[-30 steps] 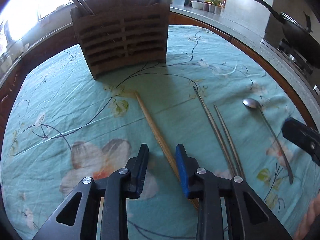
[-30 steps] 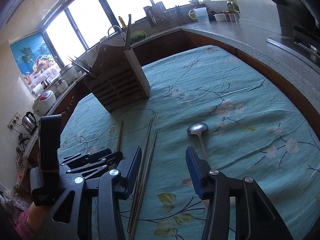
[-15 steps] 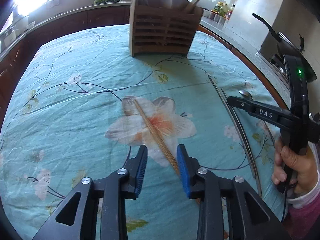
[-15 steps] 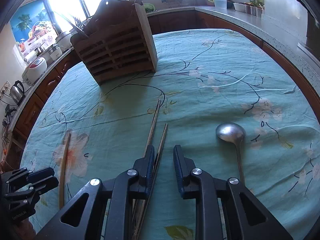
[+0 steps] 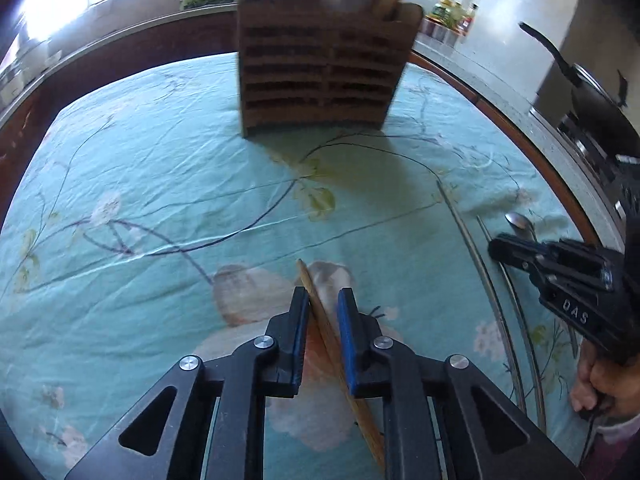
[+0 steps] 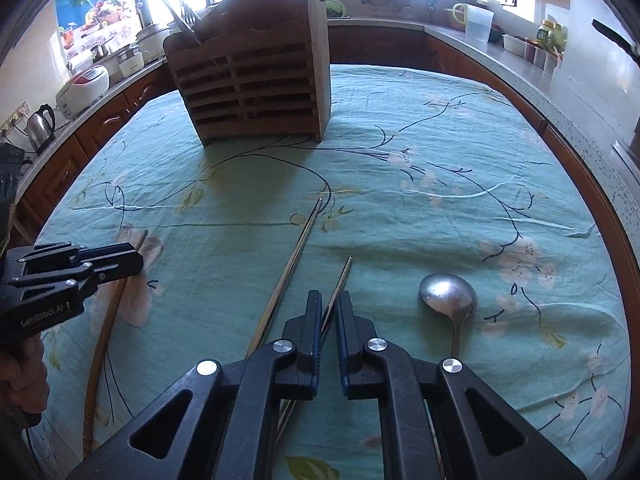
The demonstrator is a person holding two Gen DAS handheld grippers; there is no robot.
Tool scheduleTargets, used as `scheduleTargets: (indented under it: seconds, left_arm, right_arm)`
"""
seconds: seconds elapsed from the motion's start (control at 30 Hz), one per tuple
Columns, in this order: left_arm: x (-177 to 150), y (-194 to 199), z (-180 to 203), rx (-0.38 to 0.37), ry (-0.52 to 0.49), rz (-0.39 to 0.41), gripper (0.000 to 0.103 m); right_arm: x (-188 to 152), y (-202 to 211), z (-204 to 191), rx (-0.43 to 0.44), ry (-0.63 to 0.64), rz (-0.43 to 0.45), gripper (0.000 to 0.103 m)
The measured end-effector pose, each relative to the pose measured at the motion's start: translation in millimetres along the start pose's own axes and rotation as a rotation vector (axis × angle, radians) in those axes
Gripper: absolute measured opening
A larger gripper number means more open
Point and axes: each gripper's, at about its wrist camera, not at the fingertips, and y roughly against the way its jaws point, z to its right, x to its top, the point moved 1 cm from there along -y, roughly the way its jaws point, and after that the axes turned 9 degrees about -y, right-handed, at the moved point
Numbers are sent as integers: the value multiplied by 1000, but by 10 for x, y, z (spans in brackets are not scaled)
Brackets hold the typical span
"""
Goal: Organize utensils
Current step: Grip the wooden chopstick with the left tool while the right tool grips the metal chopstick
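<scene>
A wooden chopstick (image 5: 305, 274) lies on the floral cloth and runs slantwise between my left gripper's (image 5: 323, 292) pads. Those jaws are closing, with slivers of gap still beside the stick. In the right wrist view my left gripper (image 6: 134, 258) hovers low over the wooden chopstick (image 6: 103, 332). My right gripper (image 6: 329, 294) is shut on a thin metal chopstick (image 6: 343, 274), low over the cloth. A second metal chopstick (image 6: 292, 252) lies just to its left and a steel spoon (image 6: 448, 292) to its right. The slatted wooden utensil holder (image 6: 256, 88) stands at the far side.
The teal tablecloth (image 6: 440, 140) covers a round table ringed by a brown rim. A counter with a kettle (image 6: 40, 126) and rice cookers curves behind on the left. A black pan (image 5: 592, 96) sits on the stove at the right. A hand (image 5: 600, 384) grips the right tool.
My left gripper slid forward along the wooden chopstick toward the holder and its jaws narrowed around it. My right gripper's jaws went from wide to closed on the metal chopstick.
</scene>
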Motion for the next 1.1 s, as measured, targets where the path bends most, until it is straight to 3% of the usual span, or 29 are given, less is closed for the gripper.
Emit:
scheduleTargets:
  seconds: [0.13,0.3,0.47,0.6,0.63,0.67,0.77,0.93,1.1]
  left_arm:
    - [23,-19,-45,-46,-6,-32,13]
    - [89,-49,-106,-39,53,-58,23]
    - [164,-106,75,31,-10,-66,25]
    - [154,-129,184,90,-53,-43,13]
    - [140,-121,197,84,-56,-38,6]
    - [130,-115,192,79,-55,-35,6]
    - [98,-71,129,37,-19,-37,3]
    - [38,279,-14,-17,46,33,3]
    - [-23,839,-118,-51,77,143,3]
  right_arm:
    - [44,27,84,52,-70,-14,13]
    - [66,-21,65,60,-107,-23,22]
    - [72,-62,-17,21,-84,1,23]
    - [44,-75,-48,-8,-74,34,21]
    - [45,-75,-60,-21,-66,37,17]
    - [48,-71,-56,-33,-68,41,7]
    - [76,-56,32,23,-127,21,4]
    - [94,223,44,110,-180,45,4]
    - [144,743,-66,186,-179,137,4]
